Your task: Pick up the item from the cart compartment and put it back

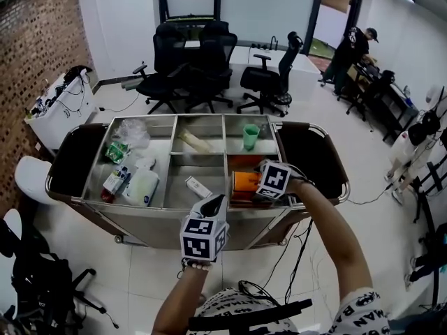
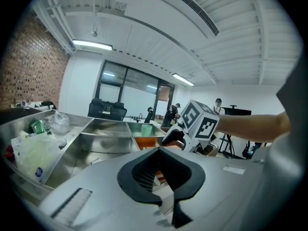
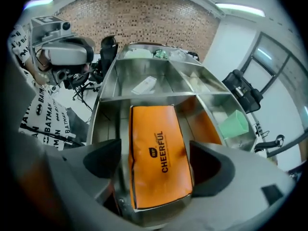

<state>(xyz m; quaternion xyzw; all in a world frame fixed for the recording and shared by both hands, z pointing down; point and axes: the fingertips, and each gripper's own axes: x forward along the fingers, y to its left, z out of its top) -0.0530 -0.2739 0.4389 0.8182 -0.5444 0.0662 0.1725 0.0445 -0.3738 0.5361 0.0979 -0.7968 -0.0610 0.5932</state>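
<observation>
Left gripper (image 1: pixel 214 204) at the cart's (image 1: pixel 140 118) near edge – fingers pressed together, empty; right gripper (image 3: pixel 157 163) over the near-right compartment, fingers spread wide astride the orange pouch (image 3: pixel 161 153), not pinching; pouch lies flat there; advice – descend squarely, close across its narrow width, clear of the dividers.

Bright ceiling strip lights (image 2: pixel 91 45); fisheye warp, dark vignetted corners, slight softness.
</observation>
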